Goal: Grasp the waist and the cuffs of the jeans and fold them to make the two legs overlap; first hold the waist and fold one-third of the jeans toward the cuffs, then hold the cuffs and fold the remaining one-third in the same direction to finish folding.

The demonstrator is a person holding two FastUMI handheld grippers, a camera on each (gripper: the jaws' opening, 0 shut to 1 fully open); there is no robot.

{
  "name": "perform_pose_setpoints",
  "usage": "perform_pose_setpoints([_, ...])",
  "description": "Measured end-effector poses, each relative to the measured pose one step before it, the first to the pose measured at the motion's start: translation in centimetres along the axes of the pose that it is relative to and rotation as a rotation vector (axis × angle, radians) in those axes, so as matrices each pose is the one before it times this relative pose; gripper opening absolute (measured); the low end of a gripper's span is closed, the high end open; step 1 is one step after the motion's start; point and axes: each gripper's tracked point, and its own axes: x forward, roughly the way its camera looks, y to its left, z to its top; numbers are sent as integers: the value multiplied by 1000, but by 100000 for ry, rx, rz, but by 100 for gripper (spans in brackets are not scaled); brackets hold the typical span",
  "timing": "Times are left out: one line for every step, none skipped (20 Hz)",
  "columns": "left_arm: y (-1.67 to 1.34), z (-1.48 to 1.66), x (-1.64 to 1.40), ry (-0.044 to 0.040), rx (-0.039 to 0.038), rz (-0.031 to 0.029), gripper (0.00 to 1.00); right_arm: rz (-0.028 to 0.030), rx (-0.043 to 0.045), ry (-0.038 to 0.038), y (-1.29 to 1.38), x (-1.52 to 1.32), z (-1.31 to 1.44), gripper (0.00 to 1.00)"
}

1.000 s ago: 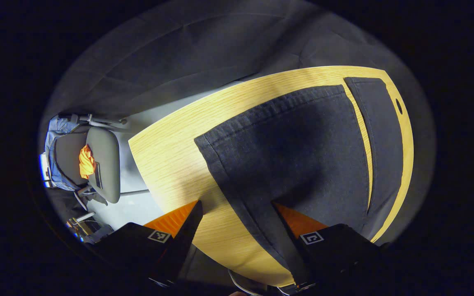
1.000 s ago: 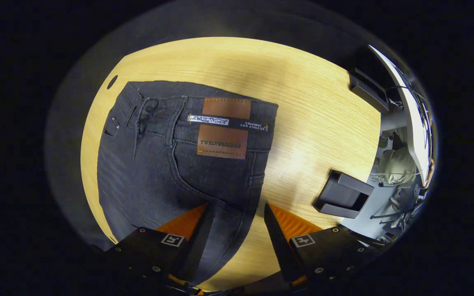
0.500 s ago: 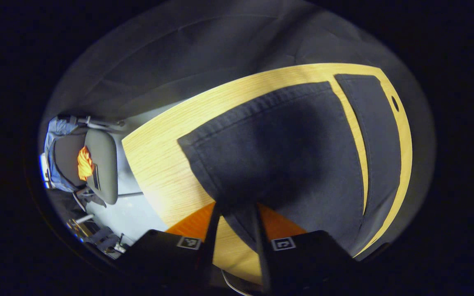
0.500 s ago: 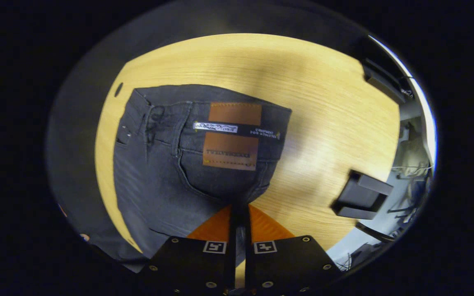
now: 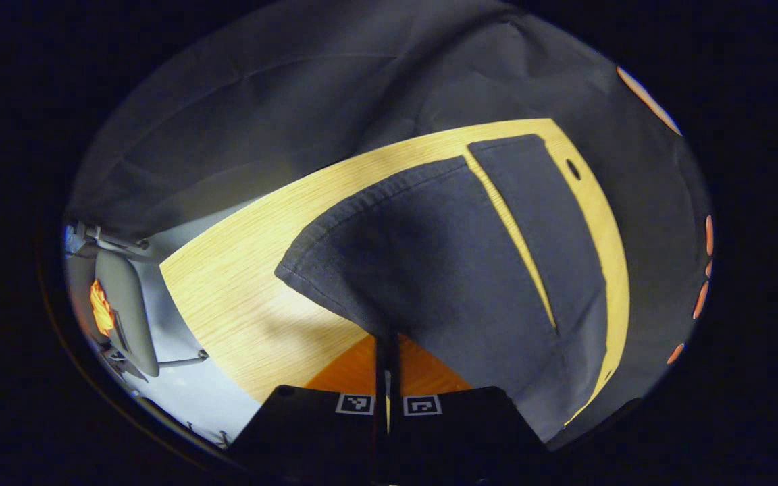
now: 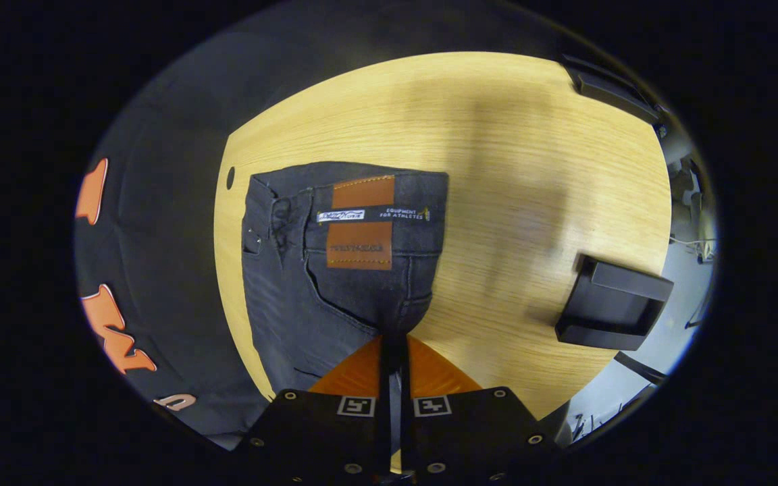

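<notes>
Dark denim jeans [image 5: 456, 270] pinched by both grippers: left gripper [image 5: 387, 351] near cuff, right gripper [image 6: 394, 351] near waist. Thin bites may slip during lifting.

Each gripper, left [image 5: 387, 351] and right [image 6: 394, 351], has a black blocky body bearing two small square black-and-white markers, and the right one's body also shows several round screws.
</notes>
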Motion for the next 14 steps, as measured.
perform_pose_setpoints([-729,430,-402,-1585,-12,-3332,1,1422,-749,-876,535,-371,-57,6])
perform_pose_setpoints([-814,306,-828,-2171,598,-3080,1,1632,-851,-761,689,-385,114,6])
perform_pose_setpoints([-924,705,-409,-1629,410,-2732,1,1202,-1132,-977,450,-630,92,6])
perform_pose_setpoints([-514,281,-627,-1029,865,-2250,1,1023,-1790,-229,375,-569,129,6])
perform_pose_setpoints([-837,665,-593,-1842,460,-2479,1,1549,-637,-674,758,-627,152,6])
perform_pose_setpoints([-1009,641,-47,-1289,1633,-2033,1,2130,-156,-284,891,-639,328,6])
perform_pose_setpoints([-798,744,-179,-1691,1837,-1706,1,2016,-645,-203,1197,-203,250,6])
perform_pose_setpoints([-806,651,-327,-1263,1979,-1864,1,996,-660,-524,714,-99,302,6])
perform_pose_setpoints([-787,892,-14,-1738,2189,-1703,1,1225,-517,4,767,-144,115,6])
perform_pose_setpoints([-709,630,323,-976,1298,-1041,1,1112,461,-410,630,-145,213,6])
perform_pose_setpoints([-875,719,147,-968,1440,-979,1,1871,246,112,1000,-30,89,6])
perform_pose_setpoints([-924,645,154,-872,1421,-998,1,725,-480,217,539,1,208,6])
perform_pose_setpoints([-914,683,127,-1070,1712,-1055,1,340,-632,-349,588,63,185,6])
perform_pose_setpoints([-782,655,107,-1082,1873,-676,1,561,-682,363,542,27,156,6])
